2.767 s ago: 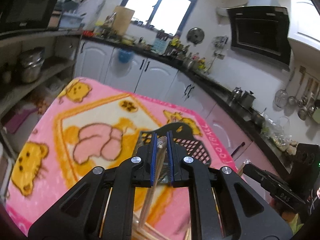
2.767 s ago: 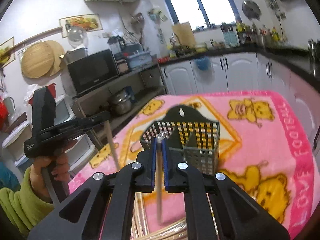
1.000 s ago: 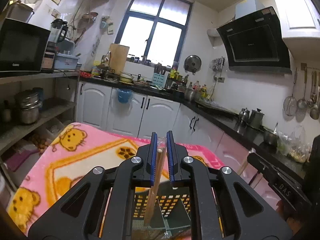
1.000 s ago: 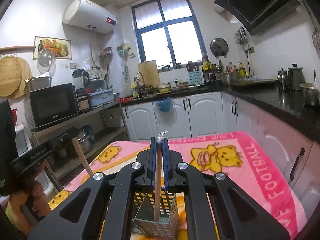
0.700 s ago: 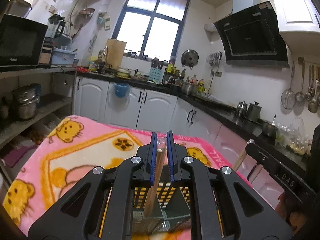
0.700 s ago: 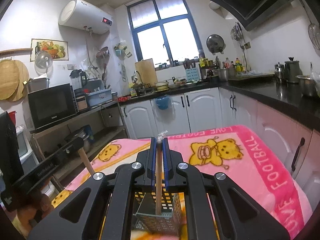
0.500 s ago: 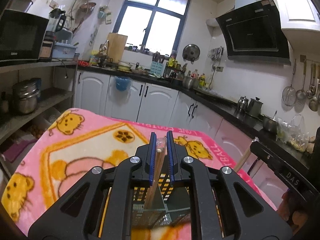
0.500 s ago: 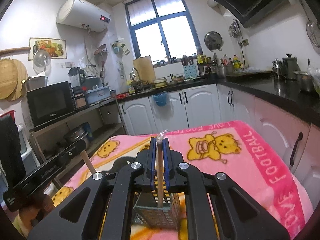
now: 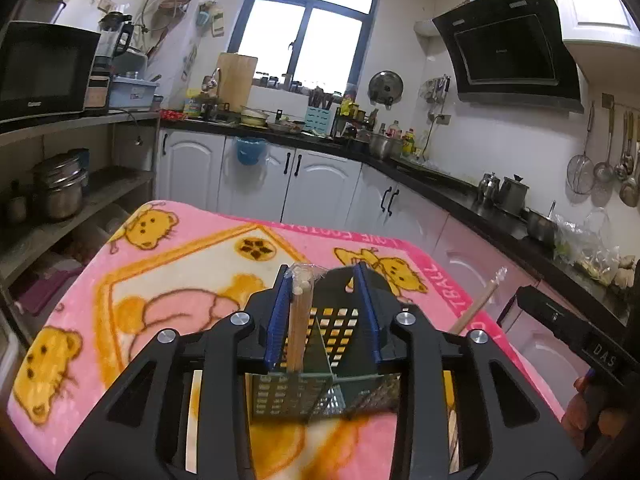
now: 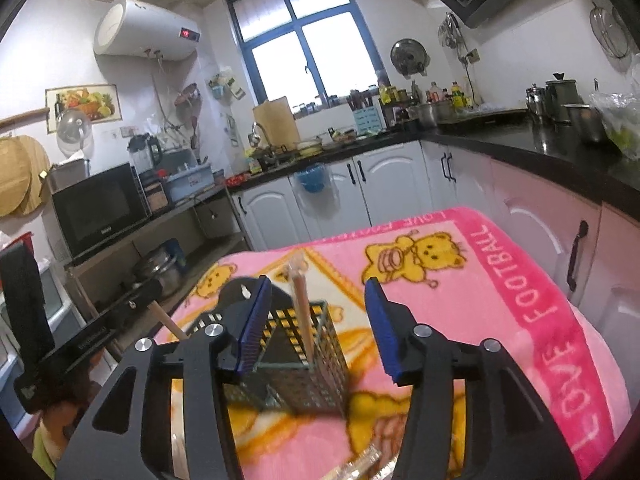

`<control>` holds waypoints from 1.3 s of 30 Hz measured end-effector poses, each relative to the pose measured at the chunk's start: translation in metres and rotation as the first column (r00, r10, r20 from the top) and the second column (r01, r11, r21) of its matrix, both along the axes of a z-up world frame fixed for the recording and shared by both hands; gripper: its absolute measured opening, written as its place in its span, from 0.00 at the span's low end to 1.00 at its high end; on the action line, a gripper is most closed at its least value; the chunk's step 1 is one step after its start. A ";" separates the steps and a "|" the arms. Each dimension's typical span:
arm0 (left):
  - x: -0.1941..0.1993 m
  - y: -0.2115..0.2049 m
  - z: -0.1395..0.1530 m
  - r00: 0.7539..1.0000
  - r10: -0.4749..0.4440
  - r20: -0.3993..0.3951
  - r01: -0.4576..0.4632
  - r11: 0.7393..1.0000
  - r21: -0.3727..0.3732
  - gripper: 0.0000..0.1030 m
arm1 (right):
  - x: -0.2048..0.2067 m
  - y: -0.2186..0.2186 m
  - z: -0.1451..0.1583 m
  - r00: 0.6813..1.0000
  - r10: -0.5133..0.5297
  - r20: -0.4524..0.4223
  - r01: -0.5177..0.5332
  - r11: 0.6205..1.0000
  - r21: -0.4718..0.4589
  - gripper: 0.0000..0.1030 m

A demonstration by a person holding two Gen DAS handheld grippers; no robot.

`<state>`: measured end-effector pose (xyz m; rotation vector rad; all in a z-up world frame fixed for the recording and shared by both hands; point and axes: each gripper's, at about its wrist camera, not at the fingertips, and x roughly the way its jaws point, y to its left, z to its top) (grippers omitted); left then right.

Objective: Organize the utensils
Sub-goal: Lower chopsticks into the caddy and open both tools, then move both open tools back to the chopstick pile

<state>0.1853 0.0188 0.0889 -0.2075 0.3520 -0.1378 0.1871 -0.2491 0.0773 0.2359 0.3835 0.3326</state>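
Right wrist view: right gripper (image 10: pixel 314 320) jaws, just opened, stand clear of the upright chopstick pair (image 10: pixel 301 312) already standing in the mesh holder (image 10: pixel 316 364); left gripper (image 9: pixel 322 312) likewise spread, its pair (image 9: pixel 298 320) leaning on the left pad.

Black left gripper (image 9: pixel 324 312), blue jaws, silver screws.

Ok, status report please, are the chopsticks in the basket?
Both grippers just opened. Wrapped chopsticks standing in mesh basket. Nothing in the way.
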 end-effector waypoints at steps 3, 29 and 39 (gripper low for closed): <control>-0.005 0.002 0.000 1.000 0.003 -0.005 -0.003 1.000 -0.015 0.37 | -0.007 -0.002 -0.001 1.000 -0.002 -0.003 0.002 1.000 -0.004 0.60; -0.077 0.015 0.013 1.000 -0.013 0.016 0.014 0.999 -0.048 0.90 | -0.047 -0.023 -0.014 0.997 0.011 -0.079 -0.015 0.998 -0.055 0.80; -0.088 0.003 -0.002 0.999 -0.033 -0.027 0.032 0.999 -0.037 0.90 | -0.054 -0.035 -0.022 0.993 -0.004 -0.116 -0.004 0.998 -0.064 0.82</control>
